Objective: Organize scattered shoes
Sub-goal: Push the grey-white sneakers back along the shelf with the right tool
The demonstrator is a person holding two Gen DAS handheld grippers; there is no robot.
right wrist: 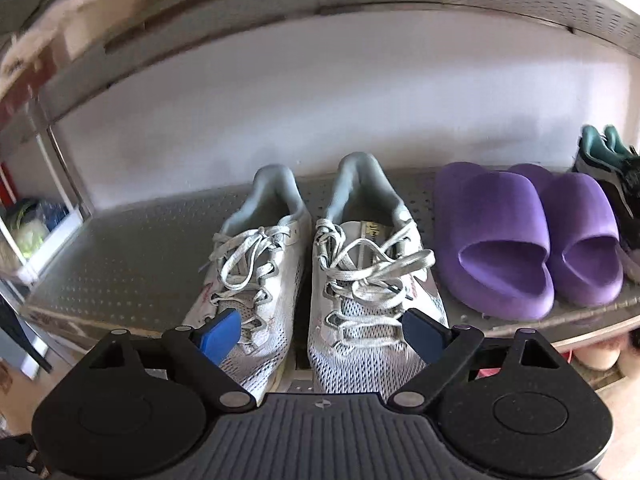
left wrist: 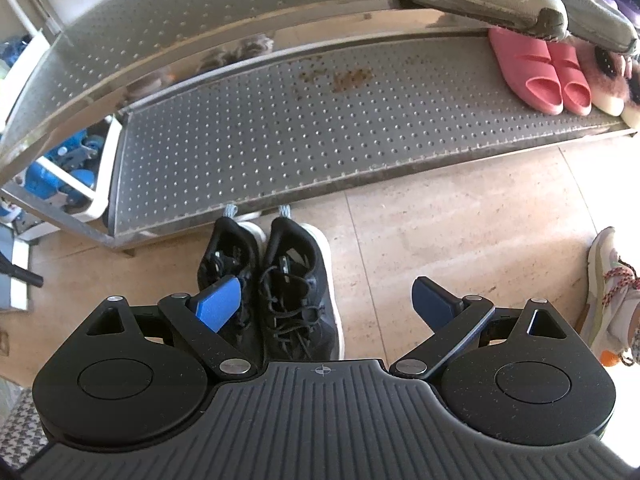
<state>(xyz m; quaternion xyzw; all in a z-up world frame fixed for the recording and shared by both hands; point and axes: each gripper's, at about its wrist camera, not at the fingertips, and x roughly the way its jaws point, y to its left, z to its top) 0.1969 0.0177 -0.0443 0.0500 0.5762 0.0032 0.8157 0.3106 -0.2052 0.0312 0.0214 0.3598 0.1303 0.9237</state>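
Note:
A pair of black lace-up sneakers [left wrist: 296, 292] stands on the tiled floor, heels against the front of the metal rack's lower shelf [left wrist: 280, 132]. My left gripper [left wrist: 326, 304] hangs open just above them. Its left pad is over the left black shoe, its right pad over bare floor. In the right wrist view a pair of grey-white mesh sneakers [right wrist: 360, 280] sits on a perforated shelf [right wrist: 120, 248], toes toward me. My right gripper [right wrist: 320, 336] is open above their toes, one pad over each shoe, not pressing on them.
Pink slides [left wrist: 540, 76] and fluffy slippers [left wrist: 608, 80] fill the lower shelf's right end. Purple slides [right wrist: 520, 240] and a dark teal-lined sneaker [right wrist: 612, 160] sit right of the grey pair. A pale multicoloured sneaker [left wrist: 608, 292] is on the floor at right. A bin of blue items [left wrist: 60, 176] stands left.

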